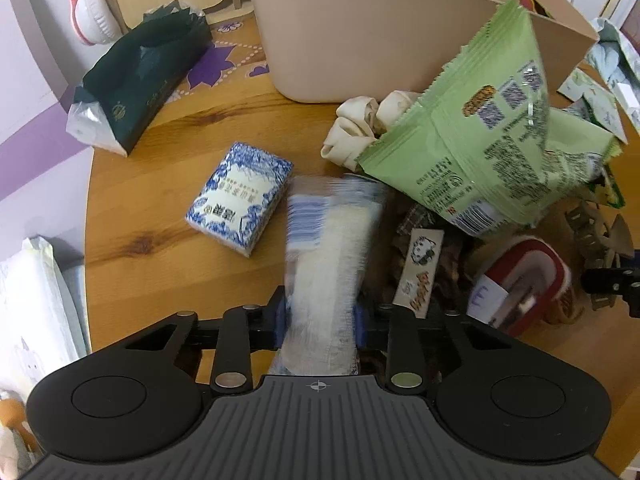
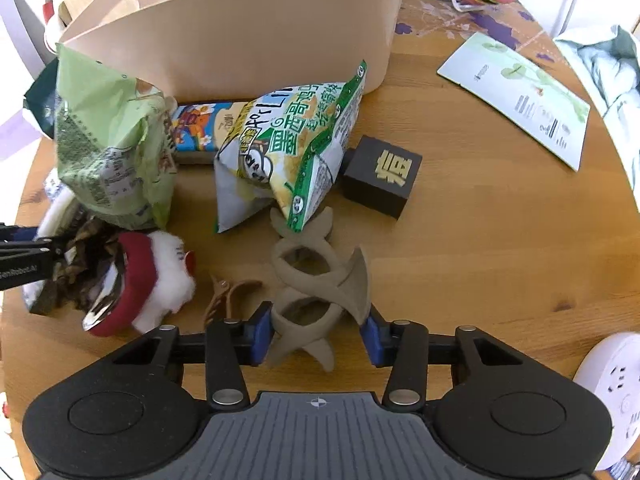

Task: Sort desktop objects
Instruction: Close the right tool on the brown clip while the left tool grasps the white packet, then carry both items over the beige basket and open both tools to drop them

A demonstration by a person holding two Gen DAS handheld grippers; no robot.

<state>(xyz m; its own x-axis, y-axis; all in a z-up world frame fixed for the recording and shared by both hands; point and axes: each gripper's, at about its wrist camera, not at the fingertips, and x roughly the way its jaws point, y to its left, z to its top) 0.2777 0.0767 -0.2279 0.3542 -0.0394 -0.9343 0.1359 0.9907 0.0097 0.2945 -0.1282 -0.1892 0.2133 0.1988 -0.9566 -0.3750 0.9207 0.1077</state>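
My left gripper (image 1: 319, 318) is shut on a blue and white packet (image 1: 326, 248), blurred, held above the round wooden table (image 1: 160, 216). My right gripper (image 2: 316, 334) has its blue pads on either side of a large taupe hair claw clip (image 2: 320, 280) lying on the table, closed on it. A beige plastic bin (image 1: 384, 28) stands at the back; it also shows in the right wrist view (image 2: 240, 36). A pile of snacks lies before it: a light green bag (image 1: 492, 140), a green and white chip bag (image 2: 288, 148), a red and white plush item (image 2: 140, 284).
A blue floral tissue pack (image 1: 240, 196) and a dark green tissue pack (image 1: 136, 84) lie on the left. A black cube box (image 2: 380, 176), a white leaflet (image 2: 516, 96), a small brown clip (image 2: 228, 296) and a white power strip (image 2: 612, 380) lie on the right.
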